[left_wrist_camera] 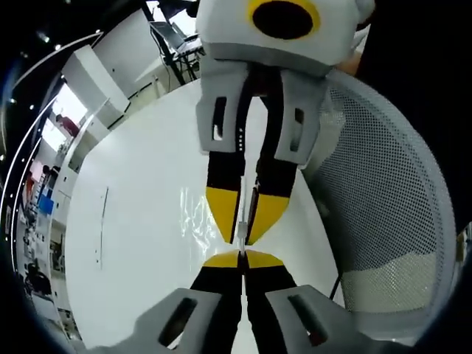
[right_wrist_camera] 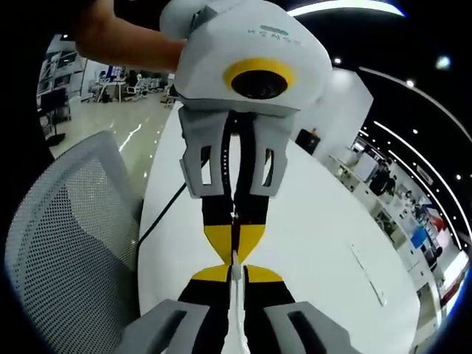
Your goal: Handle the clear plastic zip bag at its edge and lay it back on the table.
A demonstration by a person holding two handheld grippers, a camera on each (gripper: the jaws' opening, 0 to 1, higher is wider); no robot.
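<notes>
Both grippers pinched the zip bag's edge, tip to tip, above the table.

I had the left gripper (left_wrist_camera: 242, 255) and right gripper (right_wrist_camera: 233, 273) clamped on the clear plastic zip bag (left_wrist_camera: 198, 219), stretching its edge so it hung flat. The white table (left_wrist_camera: 133, 221) had open room; a mesh chair (left_wrist_camera: 383, 192) crowded one side.

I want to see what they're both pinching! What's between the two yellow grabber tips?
The clear plastic zip bag. In the left gripper view its edge runs between the left gripper and right gripper tips.
</notes>
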